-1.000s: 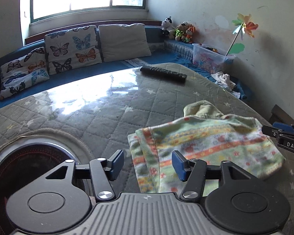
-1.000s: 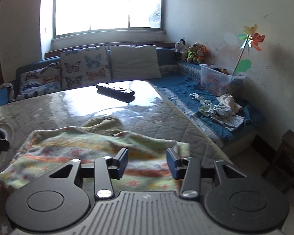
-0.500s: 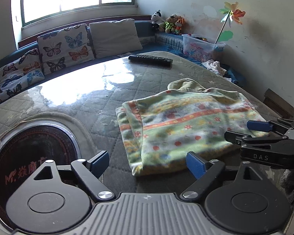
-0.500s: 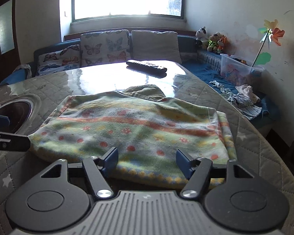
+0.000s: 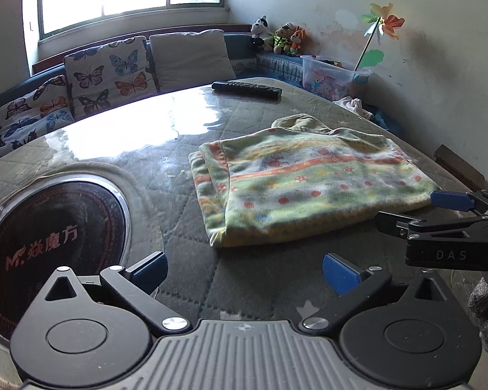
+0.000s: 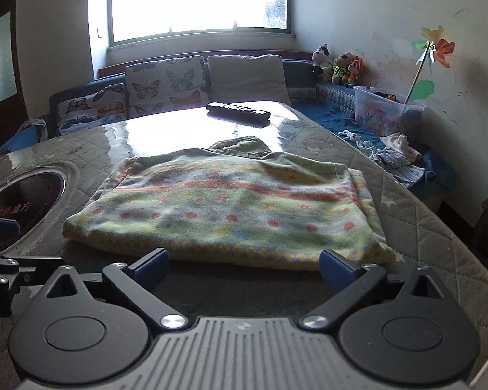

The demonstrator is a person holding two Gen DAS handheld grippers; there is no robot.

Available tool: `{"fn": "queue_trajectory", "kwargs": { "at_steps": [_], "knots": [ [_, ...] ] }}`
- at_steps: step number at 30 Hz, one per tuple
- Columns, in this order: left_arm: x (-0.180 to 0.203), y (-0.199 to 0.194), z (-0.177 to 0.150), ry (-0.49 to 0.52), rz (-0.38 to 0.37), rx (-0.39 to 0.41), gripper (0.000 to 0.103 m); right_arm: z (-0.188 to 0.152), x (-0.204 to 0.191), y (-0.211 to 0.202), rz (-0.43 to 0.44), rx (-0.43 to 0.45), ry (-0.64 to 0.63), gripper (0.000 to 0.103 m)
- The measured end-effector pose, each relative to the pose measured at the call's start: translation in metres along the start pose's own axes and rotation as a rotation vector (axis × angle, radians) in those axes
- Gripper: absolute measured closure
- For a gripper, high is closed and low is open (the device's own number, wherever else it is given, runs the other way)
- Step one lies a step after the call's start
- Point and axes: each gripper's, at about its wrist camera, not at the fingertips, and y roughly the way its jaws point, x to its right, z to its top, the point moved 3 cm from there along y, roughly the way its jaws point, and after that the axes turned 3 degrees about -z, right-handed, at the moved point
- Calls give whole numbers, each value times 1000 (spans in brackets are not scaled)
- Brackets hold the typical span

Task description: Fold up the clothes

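A folded garment with green, yellow and orange stripes (image 5: 309,185) lies flat on the quilted table; it also shows in the right wrist view (image 6: 231,208). An olive piece (image 6: 240,146) sticks out from under its far edge. My left gripper (image 5: 244,273) is open and empty, just short of the garment's near left corner. My right gripper (image 6: 244,265) is open and empty, just short of the garment's near edge. The right gripper also shows in the left wrist view (image 5: 439,214) by the garment's right end.
A round black cooktop (image 5: 48,243) is set into the table (image 5: 185,279) at the left. A black remote (image 5: 247,89) lies at the far side. A sofa with butterfly cushions (image 5: 110,74), a plastic toy box (image 6: 387,113) and loose clothes (image 6: 397,156) lie beyond.
Both grippers have opened wide and drawn back from the garment toward the near table edge. The garment now lies released and flat.
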Motion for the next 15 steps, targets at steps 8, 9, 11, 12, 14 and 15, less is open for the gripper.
{"fn": "queue_trajectory", "kwargs": {
  "at_steps": [8, 9, 11, 12, 14, 15],
  "knots": [
    [-3, -10, -18, -13, 19, 11, 0, -14, -5, -10, -17, -10, 26, 0],
    [-3, -11, -20, -9, 22, 12, 0, -17, -7, -12, -21, -10, 25, 0],
    [-1, -12, -23, -1, 22, 12, 0, -20, -9, -15, -29, -9, 20, 0],
    [0, -12, -25, 2, 22, 13, 0, -22, -11, -17, -32, -7, 16, 0],
    [1, -14, -27, 10, 25, 17, 0, -24, -13, -21, -35, -2, 13, 0],
    [2, -15, -28, 12, 25, 20, 0, -24, -14, -23, -37, 0, 12, 0]
  ]
}}
